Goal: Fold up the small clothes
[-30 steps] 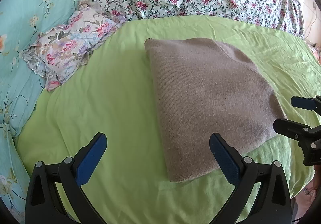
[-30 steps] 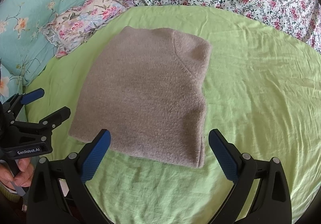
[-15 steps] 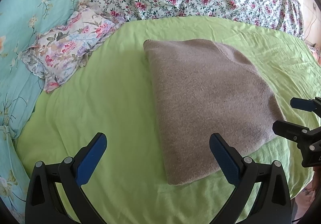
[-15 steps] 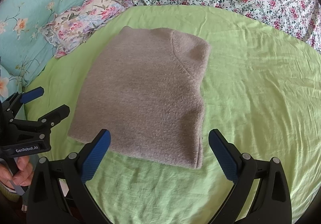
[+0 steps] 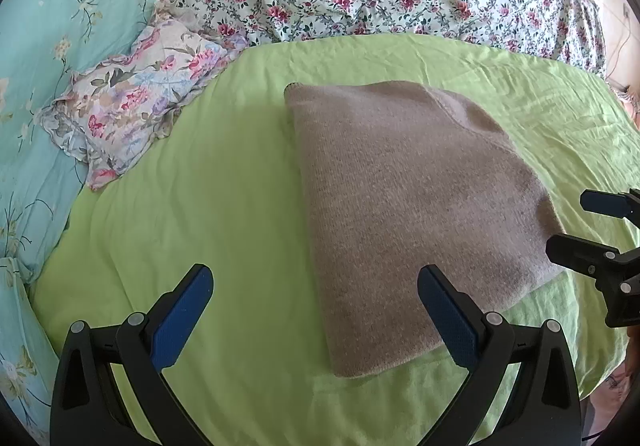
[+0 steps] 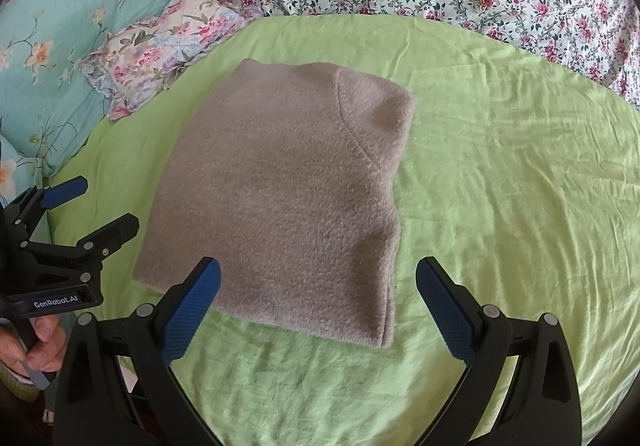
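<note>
On green sheet (image 6: 500, 174), centre, folded brown sweater (image 6: 288, 202) lies flat. My left gripper (image 5: 312, 310) and right gripper (image 6: 318, 298) hover at six o'clock, both spread, empty. I'd pinch near corners evenly, lift low, fold toward twelve.

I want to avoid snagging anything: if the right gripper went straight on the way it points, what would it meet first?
Probably the folded brown sweater: the open right gripper points at its near hem, lying on the green sheet. Nothing stands between, though height above the cloth is unclear.
</note>
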The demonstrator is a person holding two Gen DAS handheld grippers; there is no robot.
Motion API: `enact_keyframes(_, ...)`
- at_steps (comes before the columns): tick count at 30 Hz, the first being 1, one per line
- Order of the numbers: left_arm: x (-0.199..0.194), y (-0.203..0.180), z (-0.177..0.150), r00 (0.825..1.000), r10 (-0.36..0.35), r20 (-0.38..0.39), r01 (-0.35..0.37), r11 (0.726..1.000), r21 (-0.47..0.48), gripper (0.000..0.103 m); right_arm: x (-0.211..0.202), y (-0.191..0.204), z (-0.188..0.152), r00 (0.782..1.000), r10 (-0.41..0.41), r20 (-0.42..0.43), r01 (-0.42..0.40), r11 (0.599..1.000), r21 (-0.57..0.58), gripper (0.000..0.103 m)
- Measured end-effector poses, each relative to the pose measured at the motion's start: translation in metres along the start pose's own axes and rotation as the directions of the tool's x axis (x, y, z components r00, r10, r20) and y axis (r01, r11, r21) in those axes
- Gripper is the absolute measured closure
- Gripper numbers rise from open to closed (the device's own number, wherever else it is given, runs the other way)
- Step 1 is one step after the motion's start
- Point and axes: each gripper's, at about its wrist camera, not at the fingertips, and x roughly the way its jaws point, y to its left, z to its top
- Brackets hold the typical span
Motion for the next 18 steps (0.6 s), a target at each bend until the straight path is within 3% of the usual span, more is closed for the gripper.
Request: enact_keyframes(18, 0.0048, -0.0025, 0.0037, 1.000, 0.000, -0.005, 0.000, 1.000, 0.008, 0.001, 0.0027, 0.0007, 0.0024, 1.000, 0.001, -0.006, -0.001, 1.000, 0.004, 0.005)
